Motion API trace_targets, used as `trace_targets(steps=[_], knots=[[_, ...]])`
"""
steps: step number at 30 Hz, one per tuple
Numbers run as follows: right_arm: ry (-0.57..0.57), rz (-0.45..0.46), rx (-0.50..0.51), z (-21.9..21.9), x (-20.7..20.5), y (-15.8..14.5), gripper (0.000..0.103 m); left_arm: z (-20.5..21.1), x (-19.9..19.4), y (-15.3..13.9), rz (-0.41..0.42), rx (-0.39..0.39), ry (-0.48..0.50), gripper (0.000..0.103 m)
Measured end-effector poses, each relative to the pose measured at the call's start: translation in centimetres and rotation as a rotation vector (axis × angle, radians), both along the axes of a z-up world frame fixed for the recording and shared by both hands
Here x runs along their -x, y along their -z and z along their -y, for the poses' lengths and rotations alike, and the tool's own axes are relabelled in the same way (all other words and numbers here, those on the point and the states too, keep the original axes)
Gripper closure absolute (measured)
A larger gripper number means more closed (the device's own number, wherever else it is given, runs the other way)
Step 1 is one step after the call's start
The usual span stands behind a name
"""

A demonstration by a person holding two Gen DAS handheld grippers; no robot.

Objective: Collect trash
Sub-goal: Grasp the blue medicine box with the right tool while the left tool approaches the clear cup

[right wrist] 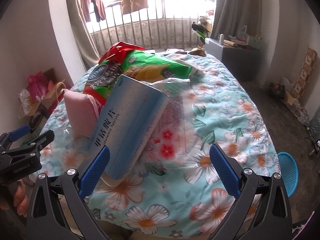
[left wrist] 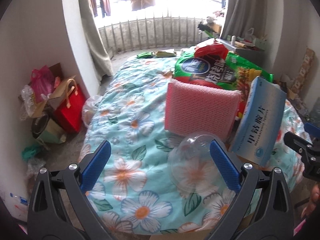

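Trash lies on a table under a floral cloth point(left wrist: 128, 120). In the left wrist view a clear plastic dome lid point(left wrist: 192, 162) rests just ahead of my open left gripper point(left wrist: 160, 166), close to its right finger. Behind it stand a pink foam pad point(left wrist: 198, 108), a green and red snack bag point(left wrist: 212, 70) and a tilted blue medicine box point(left wrist: 260, 124). My right gripper point(right wrist: 160, 168) is open and empty, with the blue medicine box point(right wrist: 130, 124) near its left finger and a clear plastic sheet point(right wrist: 176, 120) ahead. The pink foam pad point(right wrist: 80, 112) and snack bag point(right wrist: 140, 68) sit behind.
A blue mesh basket point(right wrist: 288, 172) stands on the floor at the table's right. Bags and boxes point(left wrist: 56, 100) pile up against the left wall. A grey cabinet point(right wrist: 232, 56) with clutter stands far right. Balcony railing point(left wrist: 148, 32) and curtains lie beyond. A person's bare foot point(right wrist: 20, 198) is at lower left.
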State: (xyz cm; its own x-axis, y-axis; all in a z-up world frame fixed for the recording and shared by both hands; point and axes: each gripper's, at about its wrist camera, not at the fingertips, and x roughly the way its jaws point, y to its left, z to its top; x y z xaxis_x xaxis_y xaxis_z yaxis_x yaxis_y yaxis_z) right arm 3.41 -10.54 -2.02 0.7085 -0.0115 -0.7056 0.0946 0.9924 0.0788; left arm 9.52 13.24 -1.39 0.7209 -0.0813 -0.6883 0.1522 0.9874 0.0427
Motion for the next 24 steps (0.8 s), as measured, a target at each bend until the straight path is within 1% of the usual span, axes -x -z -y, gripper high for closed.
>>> trace_targets(steps=[8,12,16,18,20,22,24], knots=[[-0.006,-0.008,-0.083,0.8,0.7,0.0,0.006,0.0,0.3,0.2,0.012,0.064,0.055,0.008],[-0.003,-0.005,-0.127,1.5,0.9,0.0,0.006,-0.3,0.3,0.0,0.007,0.118,0.064,0.008],[-0.013,0.006,-0.169,2.1,1.6,-0.1,0.006,-1.1,0.1,0.0,-0.019,0.196,0.073,0.008],[-0.025,0.011,-0.201,2.6,2.0,0.0,0.006,-1.5,0.1,-0.1,-0.031,0.233,0.073,0.008],[-0.038,0.019,-0.237,3.2,2.4,0.2,0.006,-1.9,0.5,-0.1,-0.025,0.257,0.069,0.008],[-0.06,0.024,-0.292,3.6,2.7,0.5,0.007,-2.1,1.2,-0.1,-0.012,0.255,0.076,0.008],[-0.09,0.018,-0.349,3.8,2.5,0.8,0.011,-2.3,1.8,0.0,0.0,0.254,0.094,0.008]])
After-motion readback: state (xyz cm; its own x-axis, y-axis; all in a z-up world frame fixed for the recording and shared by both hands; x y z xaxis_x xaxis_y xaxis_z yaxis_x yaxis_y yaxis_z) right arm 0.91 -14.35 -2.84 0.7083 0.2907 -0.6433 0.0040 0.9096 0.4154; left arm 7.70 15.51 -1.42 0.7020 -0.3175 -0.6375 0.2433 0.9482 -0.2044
